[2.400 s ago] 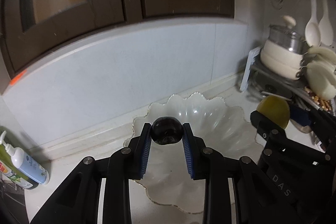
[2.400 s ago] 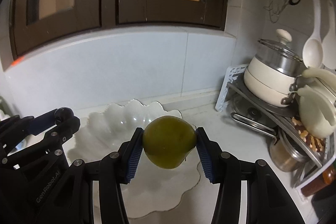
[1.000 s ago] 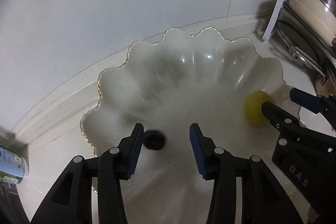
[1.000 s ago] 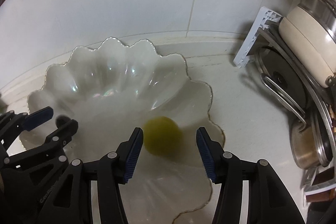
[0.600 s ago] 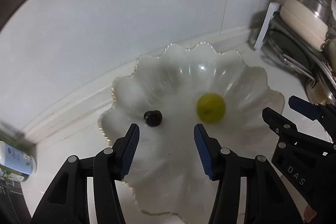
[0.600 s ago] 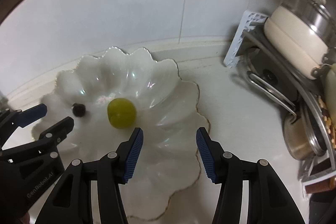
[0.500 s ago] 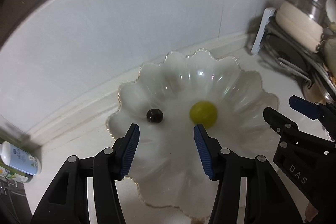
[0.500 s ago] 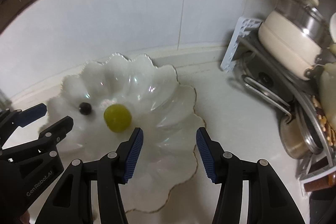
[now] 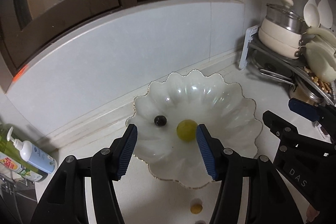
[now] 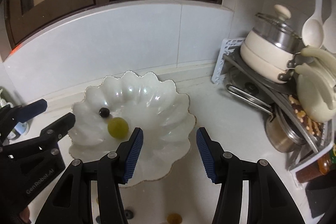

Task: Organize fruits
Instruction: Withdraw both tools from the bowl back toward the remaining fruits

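Your left gripper (image 9: 167, 149) and right gripper (image 10: 169, 151): jaws wide, empty. Green fruit (image 9: 186, 130) and dark berry (image 9: 160, 120) (touching?) sit in scalloped bowl (image 9: 247, 125), berry at 10 o'clock. Risk: round fruit rolling if you bump rim.

Left gripper (image 9: 167, 148) and right gripper (image 10: 169, 151), jaws wide apart, both empty.

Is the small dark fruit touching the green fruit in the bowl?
Apart. In the left wrist view a strip of bare white bowl shows between the dark fruit and the green fruit. The right wrist view makes them look nearly adjacent.
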A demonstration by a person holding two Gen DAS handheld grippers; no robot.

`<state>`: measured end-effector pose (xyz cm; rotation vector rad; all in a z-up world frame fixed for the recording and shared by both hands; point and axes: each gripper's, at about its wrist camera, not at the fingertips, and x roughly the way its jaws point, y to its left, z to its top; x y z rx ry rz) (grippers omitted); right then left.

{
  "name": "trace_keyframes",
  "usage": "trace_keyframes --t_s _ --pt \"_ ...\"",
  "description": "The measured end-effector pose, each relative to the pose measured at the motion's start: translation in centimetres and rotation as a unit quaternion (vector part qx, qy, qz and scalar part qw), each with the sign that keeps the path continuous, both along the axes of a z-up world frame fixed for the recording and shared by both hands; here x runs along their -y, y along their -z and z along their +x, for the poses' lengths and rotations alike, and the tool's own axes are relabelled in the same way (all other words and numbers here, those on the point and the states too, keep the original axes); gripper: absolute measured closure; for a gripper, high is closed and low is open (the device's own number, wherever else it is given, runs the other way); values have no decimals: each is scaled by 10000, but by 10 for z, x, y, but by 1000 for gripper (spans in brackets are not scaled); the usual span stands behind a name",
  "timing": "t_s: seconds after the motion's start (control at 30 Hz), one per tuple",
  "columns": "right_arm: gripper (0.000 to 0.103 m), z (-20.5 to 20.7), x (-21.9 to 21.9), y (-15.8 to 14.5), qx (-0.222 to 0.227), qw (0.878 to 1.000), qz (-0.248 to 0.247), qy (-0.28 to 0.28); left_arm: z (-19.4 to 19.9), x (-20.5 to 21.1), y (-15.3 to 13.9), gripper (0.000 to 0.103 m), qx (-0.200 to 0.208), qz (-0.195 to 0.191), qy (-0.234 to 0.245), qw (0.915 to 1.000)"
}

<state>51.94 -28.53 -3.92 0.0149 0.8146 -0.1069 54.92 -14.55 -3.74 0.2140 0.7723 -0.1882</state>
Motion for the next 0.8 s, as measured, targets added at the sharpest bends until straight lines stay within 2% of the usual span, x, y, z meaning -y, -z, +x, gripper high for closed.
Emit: trace_keyframes --t_s 0.27,0.37,0.8 --pt "49 -31 -2 -14 167 9998 16 87 -32 -6 -13 43 103 -145 90 9998" --pt "43 -41 -2 -16 176 9998 87 75 -44 -7 -19 43 225 -175 106 9995" --pt "43 -100 -6 -32 542 9983 84 204 -94 -19 -33 40 521 -294 222 9980"
